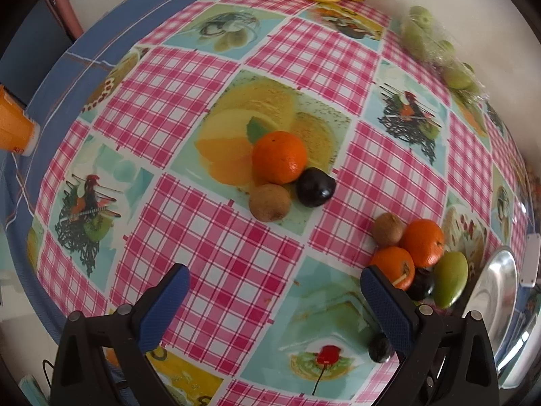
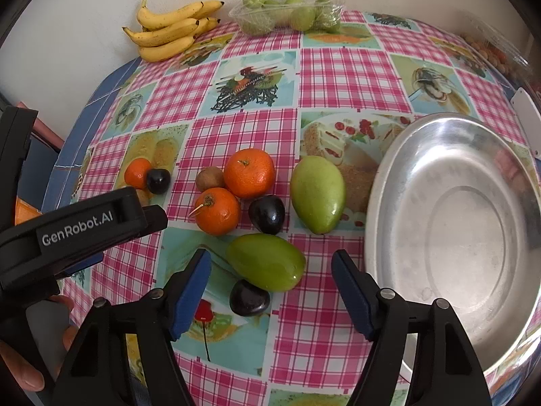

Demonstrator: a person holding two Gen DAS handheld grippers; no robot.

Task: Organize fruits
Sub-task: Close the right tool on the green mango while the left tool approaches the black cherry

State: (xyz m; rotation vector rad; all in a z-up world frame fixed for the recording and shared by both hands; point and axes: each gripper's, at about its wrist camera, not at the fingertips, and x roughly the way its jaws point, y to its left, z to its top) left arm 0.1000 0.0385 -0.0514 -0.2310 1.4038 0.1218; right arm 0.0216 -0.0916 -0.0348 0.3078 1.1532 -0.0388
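Note:
In the right wrist view my right gripper (image 2: 272, 270) is open and empty over a green mango (image 2: 265, 262) and a dark plum (image 2: 248, 297). Beyond lie a second green mango (image 2: 318, 194), another plum (image 2: 267, 213), two oranges (image 2: 249, 172) (image 2: 218, 211) and a kiwi (image 2: 209, 178). An empty metal bowl (image 2: 399, 203) sits to the right. In the left wrist view my left gripper (image 1: 274, 286) is open and empty. Ahead of it lie an orange (image 1: 280, 157), a kiwi (image 1: 269, 202) and a plum (image 1: 315, 187).
A bunch of bananas (image 2: 169, 32) and a clear tub of small green fruits (image 2: 287, 15) lie at the far edge by the wall. Another clear tub (image 2: 493, 50) stands at the far right. The table has a pink checked cloth (image 2: 338, 71).

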